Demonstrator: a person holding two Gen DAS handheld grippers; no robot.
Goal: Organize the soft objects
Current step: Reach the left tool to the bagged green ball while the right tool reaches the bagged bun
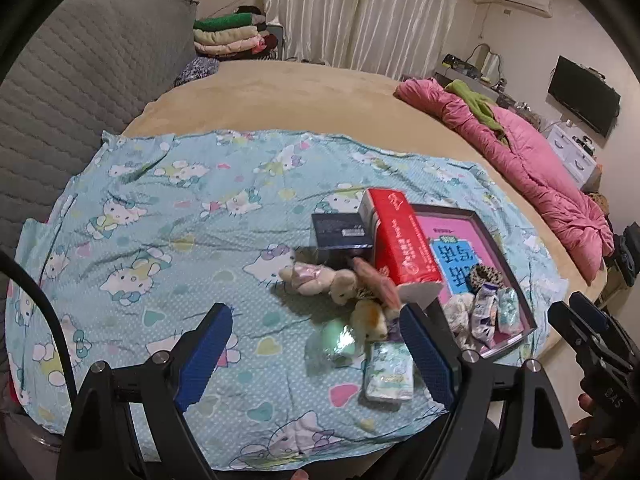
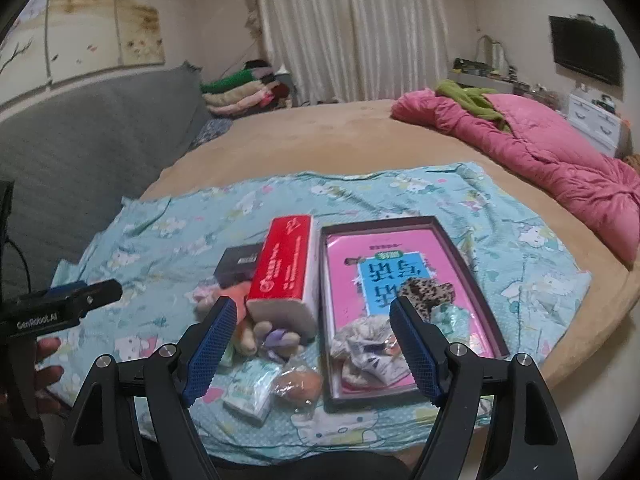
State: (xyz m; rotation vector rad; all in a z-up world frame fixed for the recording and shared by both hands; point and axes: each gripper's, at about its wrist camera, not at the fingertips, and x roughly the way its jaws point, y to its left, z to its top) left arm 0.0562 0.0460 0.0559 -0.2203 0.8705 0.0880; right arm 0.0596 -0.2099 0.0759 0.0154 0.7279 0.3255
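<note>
Keeping my left gripper (image 1: 316, 350) wide and empty, I would lower it over the plush toys (image 1: 320, 280) beside the red box (image 1: 400, 240), near the cloth's (image 1: 160, 200) front edge; my right gripper (image 2: 316, 344) waits wide above the tray (image 2: 496, 320).

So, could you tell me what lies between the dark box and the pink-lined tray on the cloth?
The red tissue pack lies between the dark box and the pink-lined tray. The right wrist view shows it most clearly.

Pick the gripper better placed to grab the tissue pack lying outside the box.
Left. The left gripper hangs open with the tissue pack near its fingers; the right gripper sits toward the box.
</note>
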